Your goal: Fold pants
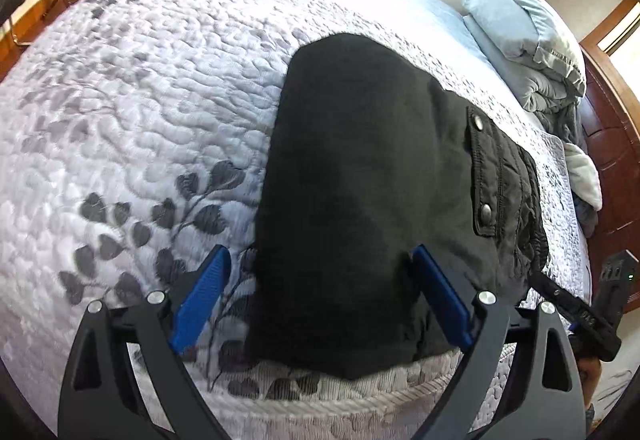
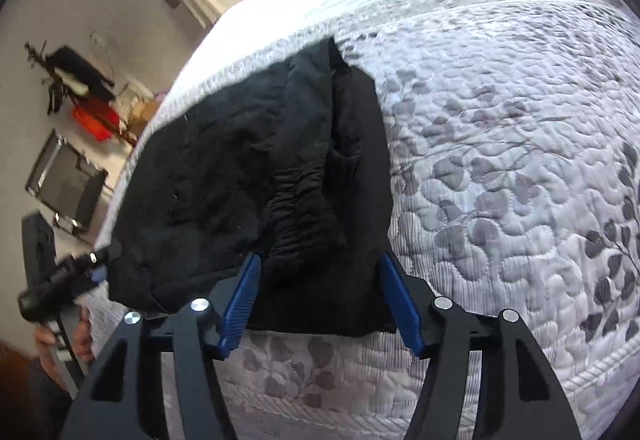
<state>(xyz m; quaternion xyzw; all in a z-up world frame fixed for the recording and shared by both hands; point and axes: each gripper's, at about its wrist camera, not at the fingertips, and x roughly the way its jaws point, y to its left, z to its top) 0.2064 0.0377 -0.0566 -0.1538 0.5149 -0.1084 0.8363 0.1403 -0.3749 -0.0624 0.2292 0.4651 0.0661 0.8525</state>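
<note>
The black pants [image 1: 360,180] lie folded into a thick bundle on the quilt [image 1: 140,112], near its front edge. The left gripper [image 1: 320,296] and right gripper [image 2: 320,300] hover at the bundle's near edge, jaws apart and empty. The fold looks nearly finished; next probably comes one last fold or tidying, needing a firm grip on that thick edge.

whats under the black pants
The black pants lie folded on the quilted leaf-print bedspread, near the bed's edge. Whatever lies between their folded layers is covered.
</note>
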